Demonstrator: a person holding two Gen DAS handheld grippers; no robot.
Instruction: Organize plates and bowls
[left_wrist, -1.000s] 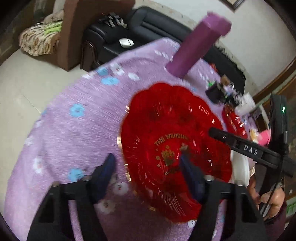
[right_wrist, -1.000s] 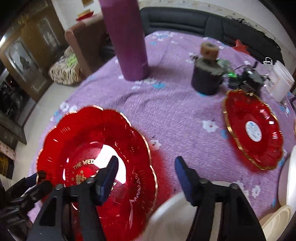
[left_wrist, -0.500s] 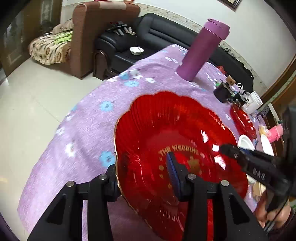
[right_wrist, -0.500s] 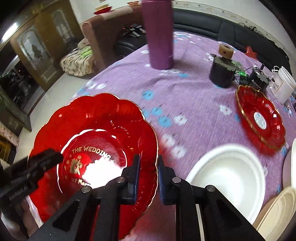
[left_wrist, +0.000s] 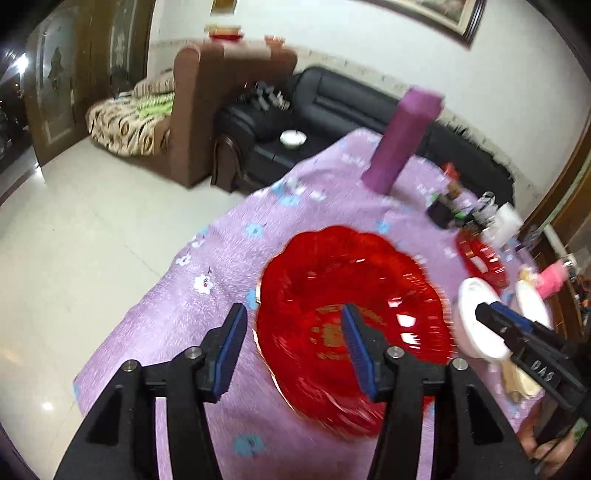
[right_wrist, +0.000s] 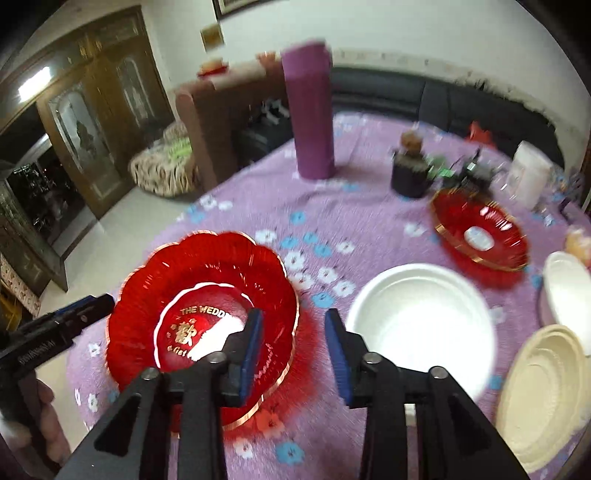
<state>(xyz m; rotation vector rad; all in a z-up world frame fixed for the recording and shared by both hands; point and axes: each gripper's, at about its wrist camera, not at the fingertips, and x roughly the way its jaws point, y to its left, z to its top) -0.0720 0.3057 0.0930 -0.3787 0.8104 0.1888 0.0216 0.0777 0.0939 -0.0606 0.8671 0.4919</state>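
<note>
Home living room: black leather sofa (left_wrist: 332, 107) and brown armchair (left_wrist: 207, 107) stood behind a table under a purple floral cloth (right_wrist: 369, 221), tiled floor (left_wrist: 74, 240), carved wooden doors (right_wrist: 99, 122), framed picture (left_wrist: 436, 11) on wall.

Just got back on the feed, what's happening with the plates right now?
Both hand-held grippers are open and holding nothing. The left hand-held gripper and right hand-held gripper straddle opposite rims of the big scalloped red plastic plate, which lies flat on the purple floral tablecloth. The white round bowl sits untouched beside it.
</note>
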